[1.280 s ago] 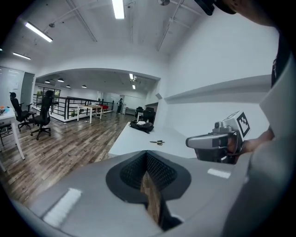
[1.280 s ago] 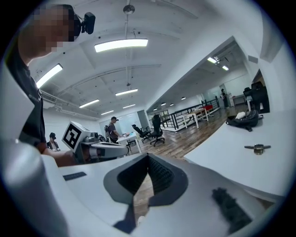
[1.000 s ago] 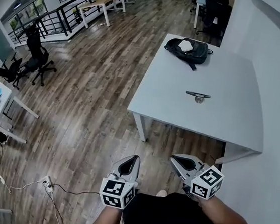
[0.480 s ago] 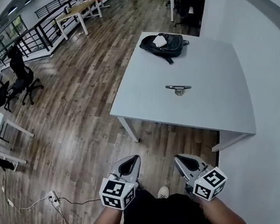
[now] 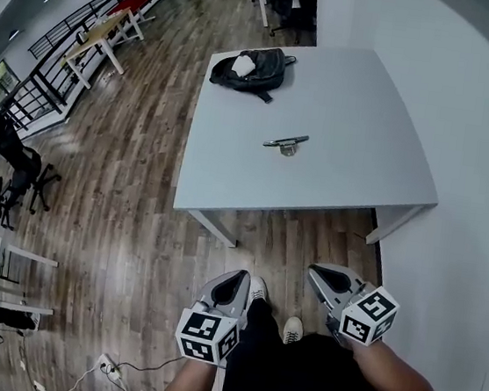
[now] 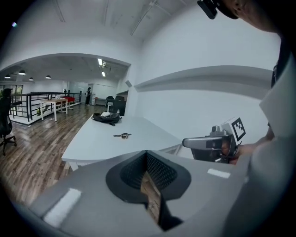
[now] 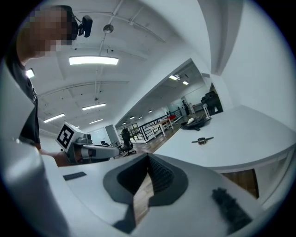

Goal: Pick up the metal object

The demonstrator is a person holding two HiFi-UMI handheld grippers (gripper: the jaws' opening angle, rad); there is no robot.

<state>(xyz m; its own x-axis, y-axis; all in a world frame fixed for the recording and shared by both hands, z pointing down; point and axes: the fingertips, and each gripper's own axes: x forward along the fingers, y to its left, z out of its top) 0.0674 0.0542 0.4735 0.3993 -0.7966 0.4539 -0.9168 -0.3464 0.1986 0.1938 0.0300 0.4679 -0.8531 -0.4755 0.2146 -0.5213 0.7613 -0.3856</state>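
Standing back from the table; task not yet begun.

- Metal object point(image 5: 285, 142): lies near the middle of the grey-white table point(image 5: 360, 116), upper centre of the head view, alone on bare surface. Small in the left gripper view point(image 6: 122, 135) and the right gripper view point(image 7: 202, 140). Reads as a slim flat bar with a short round piece at one side; finer detail too small to tell.
- Black backpack point(image 5: 247, 65): far corner of the table, upper left of the object, well apart from it.
- Left gripper point(image 5: 236, 276): low in frame, jaws pressed together at the tips, nothing between them.
- Right gripper point(image 5: 316, 271): likewise closed and empty, level with the left. Both are well short of the table edge.

Handling, as judgement: rigid, probably smooth and a bit slippery, not fragile, and fairly light. It sits low and flat, so the fingers would need to open and come down either side of the narrow bar, close to the round piece where the weight likely sits; a pinch out at the bar's end risks pivoting.
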